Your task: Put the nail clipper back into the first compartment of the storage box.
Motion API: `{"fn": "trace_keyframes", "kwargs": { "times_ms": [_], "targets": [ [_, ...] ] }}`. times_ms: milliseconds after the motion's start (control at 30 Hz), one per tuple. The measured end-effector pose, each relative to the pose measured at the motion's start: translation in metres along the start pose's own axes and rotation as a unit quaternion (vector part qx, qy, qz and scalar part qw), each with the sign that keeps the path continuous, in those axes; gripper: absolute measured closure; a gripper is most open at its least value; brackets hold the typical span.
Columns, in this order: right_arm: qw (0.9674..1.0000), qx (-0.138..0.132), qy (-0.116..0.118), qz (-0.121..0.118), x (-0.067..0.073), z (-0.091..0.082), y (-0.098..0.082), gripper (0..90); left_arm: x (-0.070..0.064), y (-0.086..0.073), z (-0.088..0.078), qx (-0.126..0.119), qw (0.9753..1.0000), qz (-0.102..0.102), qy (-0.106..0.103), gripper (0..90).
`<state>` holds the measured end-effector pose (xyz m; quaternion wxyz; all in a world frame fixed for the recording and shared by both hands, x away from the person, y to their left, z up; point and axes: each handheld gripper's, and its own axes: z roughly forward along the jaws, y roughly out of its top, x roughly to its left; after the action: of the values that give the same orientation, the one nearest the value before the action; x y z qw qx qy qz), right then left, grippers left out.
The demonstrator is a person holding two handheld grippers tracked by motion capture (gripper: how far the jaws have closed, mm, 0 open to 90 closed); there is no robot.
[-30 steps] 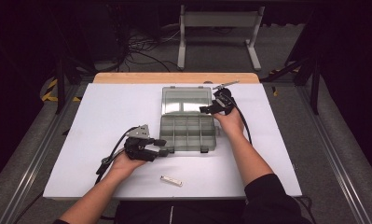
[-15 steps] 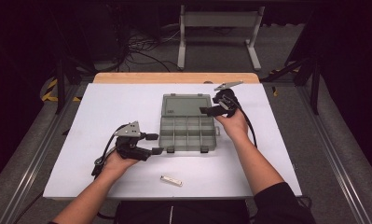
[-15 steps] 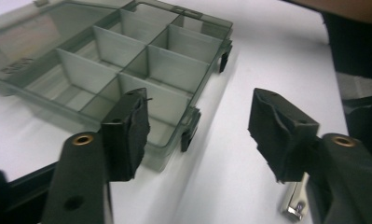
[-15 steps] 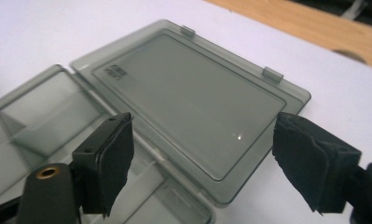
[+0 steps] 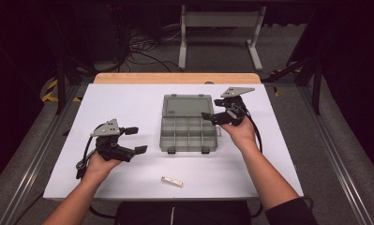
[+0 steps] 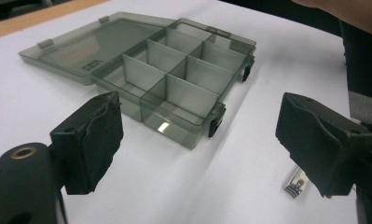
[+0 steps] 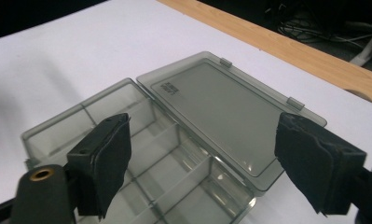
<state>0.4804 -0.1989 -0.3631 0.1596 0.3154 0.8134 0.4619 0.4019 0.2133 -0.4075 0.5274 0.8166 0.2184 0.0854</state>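
Smoky grey translucent plastic: a compartment box (image 5: 190,127) lies open near the middle of the white desk (image 5: 128,98), lid (image 5: 188,105) folded flat on the desk behind the tray, hinge between them. Tray split by dividers into approx. eight cells; all look empty. Two dark latches (image 6: 216,121) hang on the tray's front wall.

Nearest the person, in front of the box & a bit left of its front edge, well apart from it: a small metal nail clipper (image 5: 172,181), flat on the desk. In the left gripper view it peeks out beside the right jaw (image 6: 296,183).

Left of the box, well apart: left hand-held gripper (image 5: 135,139), held in the person's left hand (image 5: 100,161), jaws pointing toward the box's front-left corner. Jaws have just been opening & now stand wide; nothing between the pads, just bare desk & the box's front corner farther off. Its cable trails back along the forearm.

At the box's right side, just beside the seam between tray & lid: right hand-held gripper (image 5: 213,108), held in the right hand (image 5: 241,131), grey three-cornered plate on top. Jaws spread wide, nothing gripped; in the right gripper view the pads (image 7: 110,158) frame the tray's rear cells & the lid w/o touching either.

Behind the box: a wood strip (image 5: 175,78) along the desk's far edge, then a metal stand (image 5: 220,28) & loose cables on the floor.
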Motion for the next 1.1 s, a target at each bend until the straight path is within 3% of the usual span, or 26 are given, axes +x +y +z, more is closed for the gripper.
{"fn": "trace_keyframes", "kwargs": {
  "times_ms": [233, 333, 433, 533, 633, 767, 833, 900, 1000, 1100],
  "targets": [
    [0.9997, -0.012, 0.013, -0.016, 0.014, -0.01, 0.0, 17.5, 0.001, -0.009, -0.014, -0.01, 0.9998, -0.002, 0.019, 11.2],
    [0.999, -0.02, 0.024, -0.032, 0.023, -0.013, 0.001, 17.4, 0.003, -0.01, -0.019, -0.033, 0.9991, -0.012, 0.022, 8.3],
    [0.9982, -0.027, 0.03, -0.044, 0.03, -0.016, 0.002, 17.0, 0.003, -0.01, -0.021, -0.034, 0.9992, -0.009, 0.02, 7.5],
    [0.9964, -0.036, 0.045, -0.062, 0.038, -0.019, 0.005, 15.0, 0.002, -0.011, -0.024, -0.051, 0.9975, -0.01, 0.049, 3.1],
    [0.9956, -0.034, 0.051, -0.071, 0.044, -0.021, 0.007, 14.6, 0.004, -0.011, -0.026, -0.063, 0.9972, -0.022, 0.035, 2.5],
    [0.9947, -0.01, 0.053, -0.088, 0.058, -0.021, 0.014, 13.6, 0.003, -0.013, -0.027, -0.072, 0.9967, -0.017, 0.033, 2.2],
    [0.995, 0.011, 0.047, -0.088, 0.065, -0.02, 0.016, 10.5, 0.001, -0.015, -0.028, -0.079, 0.9962, -0.015, 0.034, 2.0],
    [0.9942, 0.021, 0.055, -0.09, 0.072, -0.019, 0.018, 10.6, 0.001, -0.017, -0.03, -0.076, 0.9964, -0.018, 0.035, 2.0],
    [0.9921, 0.036, 0.059, -0.105, 0.081, -0.017, 0.021, 11.2, 0.0, -0.02, -0.033, -0.078, 0.9956, -0.02, 0.047, 1.8],
    [0.9893, 0.054, 0.069, -0.117, 0.091, -0.014, 0.024, 12.3, -0.004, -0.023, -0.035, -0.089, 0.9938, -0.004, 0.067, 2.0]
  ]
}}
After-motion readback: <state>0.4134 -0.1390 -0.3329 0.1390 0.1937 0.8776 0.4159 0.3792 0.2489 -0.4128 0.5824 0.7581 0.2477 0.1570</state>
